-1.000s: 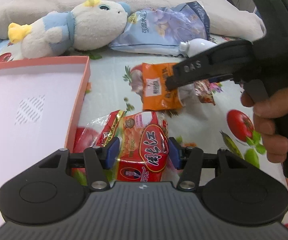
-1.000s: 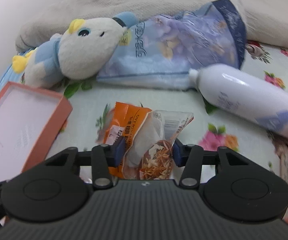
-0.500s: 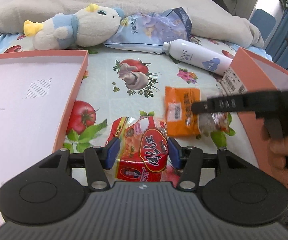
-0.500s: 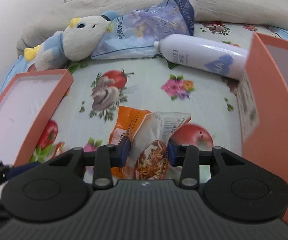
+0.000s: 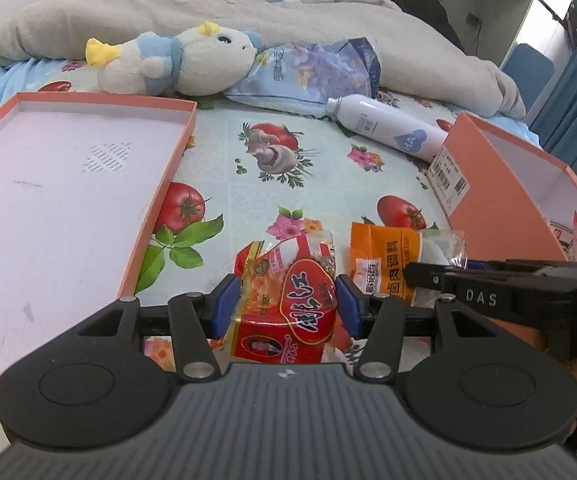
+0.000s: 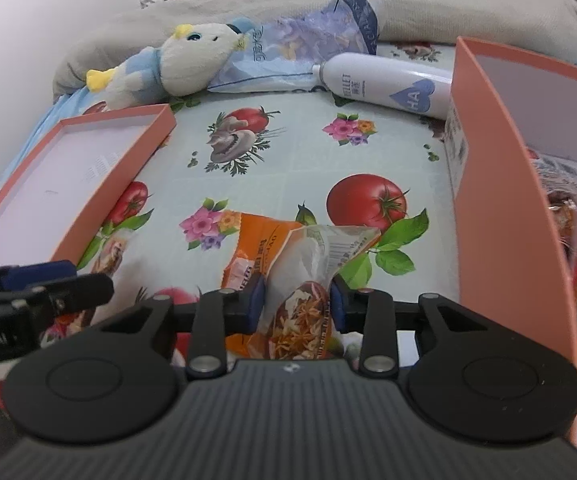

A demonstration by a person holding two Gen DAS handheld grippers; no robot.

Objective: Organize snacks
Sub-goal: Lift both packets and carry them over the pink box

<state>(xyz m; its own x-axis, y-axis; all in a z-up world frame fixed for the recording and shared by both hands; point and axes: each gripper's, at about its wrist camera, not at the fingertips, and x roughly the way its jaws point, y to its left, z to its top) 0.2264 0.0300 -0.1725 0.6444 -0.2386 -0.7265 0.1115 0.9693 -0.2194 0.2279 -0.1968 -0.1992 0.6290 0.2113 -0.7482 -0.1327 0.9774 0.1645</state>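
Note:
My left gripper (image 5: 284,306) is shut on a red snack packet (image 5: 276,264), its blue pads pressing both sides, held above the flowered bed sheet. My right gripper (image 6: 296,306) grips an orange seasoning packet (image 6: 254,240) together with a clear packet of dried food (image 6: 308,264). Its jaws are closing, squeezing the packets between the pads. In the left wrist view the right gripper's fingers (image 5: 428,276) hold that orange packet (image 5: 380,256) just right of the red one. The left gripper's finger (image 6: 68,284) shows at the left of the right wrist view.
An open orange box (image 6: 500,160) stands at the right with several wrapped snacks (image 6: 568,216) inside. Its shallow lid (image 5: 68,184) lies at the left. A white bottle (image 5: 388,132), a blue bag (image 5: 308,76), a plush toy (image 5: 176,64) and a grey blanket (image 5: 428,48) lie further back.
Both grippers have drawn back from the plush toy and bag, carrying their packets toward the orange box, which is now in view. The right jaws have narrowed on the packets.

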